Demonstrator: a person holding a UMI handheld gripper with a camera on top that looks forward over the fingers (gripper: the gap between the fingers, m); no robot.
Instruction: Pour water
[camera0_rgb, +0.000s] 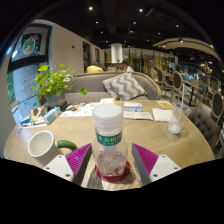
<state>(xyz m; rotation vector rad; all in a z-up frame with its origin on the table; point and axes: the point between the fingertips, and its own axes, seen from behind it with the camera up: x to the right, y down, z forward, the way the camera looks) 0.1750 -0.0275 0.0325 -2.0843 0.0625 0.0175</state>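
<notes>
My claw (111, 160) holds a clear plastic water bottle (108, 140) upright between its two fingers, the magenta pads (78, 158) pressing on its lower part from either side. The bottle wears a white cap and a pale label with green print, and it stands close in front of me over the near edge of the wooden counter (150, 135).

To the near left sits a white mug (40, 146), its mouth open upward, and a green cup or small bowl (66, 146) lies just beside it, between the mug and my left finger. Farther left a potted green plant (50, 85) rises above some white containers. Papers and booklets (135, 110) lie spread across the far middle of the counter, and at the far right stands a small clear glass (176, 122). Beyond the counter a sofa with a striped cushion (124, 85) faces me in a dim room with ceiling lights.
</notes>
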